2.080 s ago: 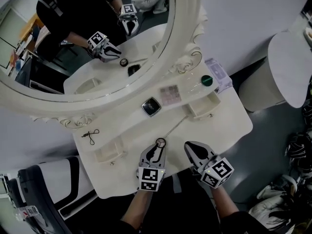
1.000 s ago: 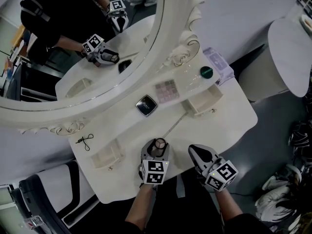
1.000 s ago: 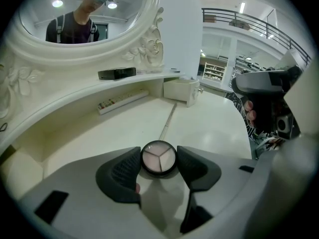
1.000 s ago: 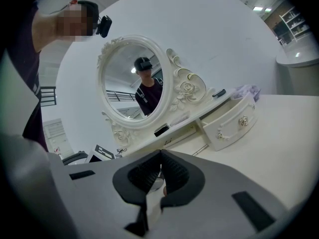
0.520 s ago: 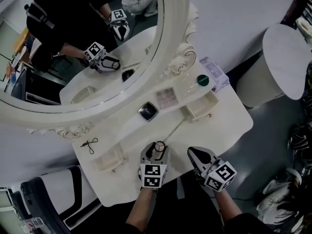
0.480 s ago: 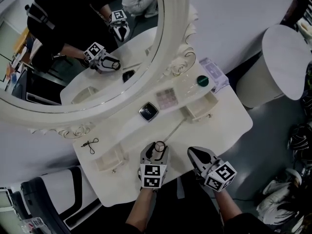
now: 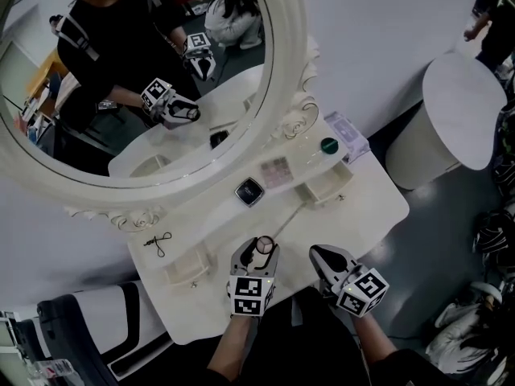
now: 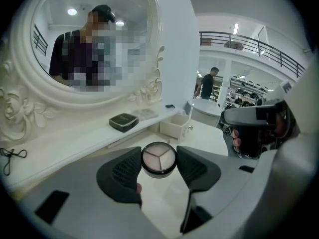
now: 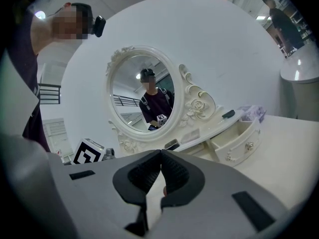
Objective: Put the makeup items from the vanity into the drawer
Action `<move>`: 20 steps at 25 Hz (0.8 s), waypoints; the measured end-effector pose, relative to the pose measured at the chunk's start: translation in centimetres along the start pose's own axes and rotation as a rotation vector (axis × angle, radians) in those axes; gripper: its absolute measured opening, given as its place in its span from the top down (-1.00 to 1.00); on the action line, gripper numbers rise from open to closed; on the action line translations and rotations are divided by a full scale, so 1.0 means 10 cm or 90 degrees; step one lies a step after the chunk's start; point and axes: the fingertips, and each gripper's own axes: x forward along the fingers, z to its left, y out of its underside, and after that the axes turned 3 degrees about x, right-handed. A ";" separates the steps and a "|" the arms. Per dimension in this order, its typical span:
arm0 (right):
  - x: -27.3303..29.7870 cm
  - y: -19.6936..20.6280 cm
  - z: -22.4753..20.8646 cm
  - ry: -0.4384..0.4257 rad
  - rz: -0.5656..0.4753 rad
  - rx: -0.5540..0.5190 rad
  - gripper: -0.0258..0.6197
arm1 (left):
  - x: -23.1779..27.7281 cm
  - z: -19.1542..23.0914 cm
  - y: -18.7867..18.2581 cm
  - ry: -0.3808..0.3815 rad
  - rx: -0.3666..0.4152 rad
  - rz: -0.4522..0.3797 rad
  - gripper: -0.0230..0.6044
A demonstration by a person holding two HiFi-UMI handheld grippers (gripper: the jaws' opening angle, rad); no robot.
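The left gripper [image 7: 262, 248] squeezes a round makeup pot [image 8: 158, 158] between its jaws. The right gripper [image 9: 160, 159] is pinched tight on nothing

No text, brand or number can be read. Only square black-and-white marker patterns are seen on the cubes of the left gripper [image 7: 264, 246] and right gripper [image 7: 315, 253]. A pale mark on the black compact [image 7: 249, 191] is too small to be read.

Grey left gripper [image 7: 262, 248], right gripper [image 7: 317, 254] (black pads [image 8: 122, 171]), marker cubes [image 7: 248, 294], black top [image 7: 306, 348]
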 end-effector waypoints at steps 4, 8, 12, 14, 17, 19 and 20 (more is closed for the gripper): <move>-0.06 -0.10 0.13 -0.001 -0.015 -0.012 0.85 | -0.22 -0.10 -0.23 0.013 0.005 -0.040 0.20; -0.13 -0.20 0.24 0.000 -0.034 -0.020 0.85 | -0.44 -0.19 -0.48 0.022 0.012 -0.086 0.20; -0.19 -0.27 0.32 0.004 -0.047 -0.029 0.85 | -0.62 -0.24 -0.70 0.020 0.020 -0.130 0.19; -0.21 -0.30 0.35 0.005 -0.054 -0.033 0.85 | -0.68 -0.27 -0.76 0.022 0.024 -0.145 0.19; -0.24 -0.31 0.37 0.004 -0.063 -0.036 0.85 | -0.71 -0.32 -0.78 0.027 0.029 -0.154 0.20; -0.25 -0.30 0.38 0.007 -0.065 -0.035 0.85 | -0.73 -0.33 -0.78 0.027 0.031 -0.158 0.19; -0.24 -0.30 0.39 0.009 -0.065 -0.035 0.85 | -0.74 -0.33 -0.78 0.028 0.032 -0.161 0.19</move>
